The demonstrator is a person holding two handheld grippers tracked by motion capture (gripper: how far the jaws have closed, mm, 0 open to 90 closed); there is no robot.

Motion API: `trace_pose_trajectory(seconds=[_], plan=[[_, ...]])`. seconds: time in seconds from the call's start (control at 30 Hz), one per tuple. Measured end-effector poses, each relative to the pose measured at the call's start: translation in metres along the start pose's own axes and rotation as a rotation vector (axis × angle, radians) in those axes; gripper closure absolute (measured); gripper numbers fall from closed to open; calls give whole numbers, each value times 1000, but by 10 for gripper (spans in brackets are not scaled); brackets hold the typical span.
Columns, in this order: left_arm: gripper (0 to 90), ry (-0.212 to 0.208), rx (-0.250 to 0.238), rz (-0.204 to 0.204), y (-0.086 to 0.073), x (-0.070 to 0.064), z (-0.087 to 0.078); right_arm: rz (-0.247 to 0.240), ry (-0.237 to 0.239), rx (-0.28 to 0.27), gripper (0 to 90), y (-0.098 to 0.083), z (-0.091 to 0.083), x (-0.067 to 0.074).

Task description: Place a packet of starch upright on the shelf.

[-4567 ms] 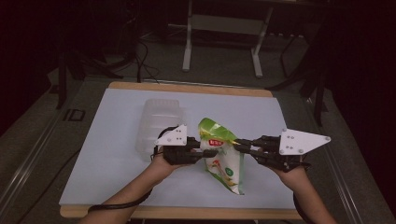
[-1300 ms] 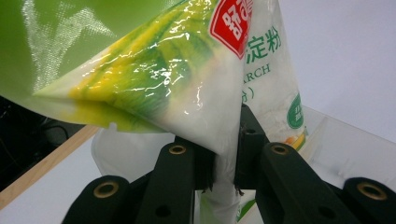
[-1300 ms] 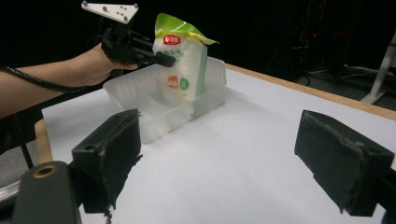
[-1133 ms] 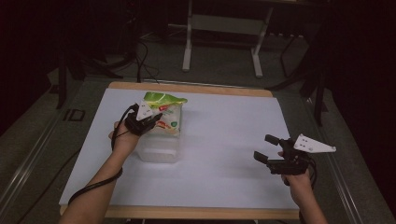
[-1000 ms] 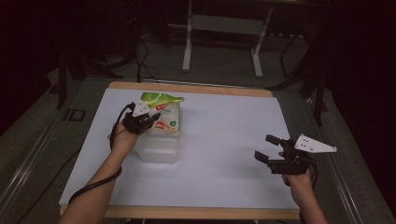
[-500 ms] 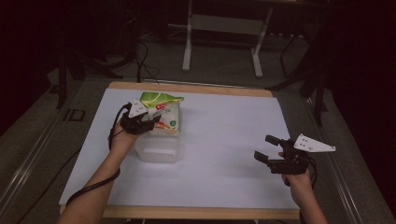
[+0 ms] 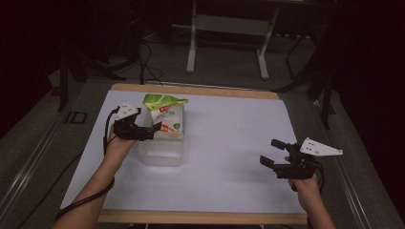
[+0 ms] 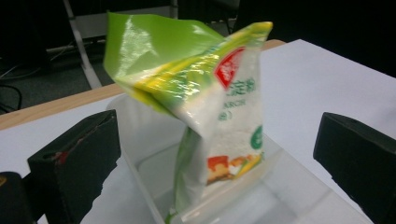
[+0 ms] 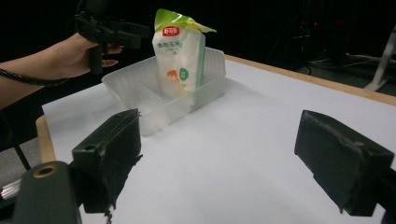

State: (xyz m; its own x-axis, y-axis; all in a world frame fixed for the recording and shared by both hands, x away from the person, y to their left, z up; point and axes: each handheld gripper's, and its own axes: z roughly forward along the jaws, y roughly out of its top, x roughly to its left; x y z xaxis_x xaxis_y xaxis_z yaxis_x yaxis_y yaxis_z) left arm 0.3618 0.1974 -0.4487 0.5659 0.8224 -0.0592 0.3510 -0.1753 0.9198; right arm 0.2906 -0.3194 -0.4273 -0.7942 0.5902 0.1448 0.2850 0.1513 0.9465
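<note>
A green and white starch bag (image 7: pixel 165 116) stands upright in the far end of a clear plastic container (image 7: pixel 160 153). My left gripper (image 7: pixel 154 132) sits just left of the bag with its jaws wide apart; they have just been opening. In the left gripper view the bag (image 8: pixel 219 116) stands free ahead of the black pads (image 8: pixel 74 158), touching neither. My right gripper (image 7: pixel 271 152) hovers over the table's right side, open and empty. In the right gripper view the bag (image 9: pixel 180 60) and container (image 9: pixel 154 100) lie beyond my right gripper (image 9: pixel 224 149).
The white table top (image 7: pixel 229 143) has a wooden edge (image 7: pixel 200 217) at front and back. A metal stand (image 7: pixel 227 28) and cables lie on the dark floor behind the table. My left hand and its gripper (image 9: pixel 112 30) show in the right gripper view.
Earlier both grippers held the bag at mid-table. Within the last second the left gripper let go of the bag in the container and drew back slightly. The right hand kept still.
</note>
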Motion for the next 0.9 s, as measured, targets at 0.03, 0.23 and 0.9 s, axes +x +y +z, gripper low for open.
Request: trace_pose_trajectory(seconds=[0.03, 0.23, 0.9], plan=[[10, 5, 1, 3, 0, -2, -2, -1, 1, 3, 144, -1, 0, 0], [10, -9, 1, 9, -3, -16, -15, -1, 6, 9, 144, -4, -2, 3], [10, -121, -16, 48, -20, -73, -48, 1, -1, 41, 144, -20, 3, 6]])
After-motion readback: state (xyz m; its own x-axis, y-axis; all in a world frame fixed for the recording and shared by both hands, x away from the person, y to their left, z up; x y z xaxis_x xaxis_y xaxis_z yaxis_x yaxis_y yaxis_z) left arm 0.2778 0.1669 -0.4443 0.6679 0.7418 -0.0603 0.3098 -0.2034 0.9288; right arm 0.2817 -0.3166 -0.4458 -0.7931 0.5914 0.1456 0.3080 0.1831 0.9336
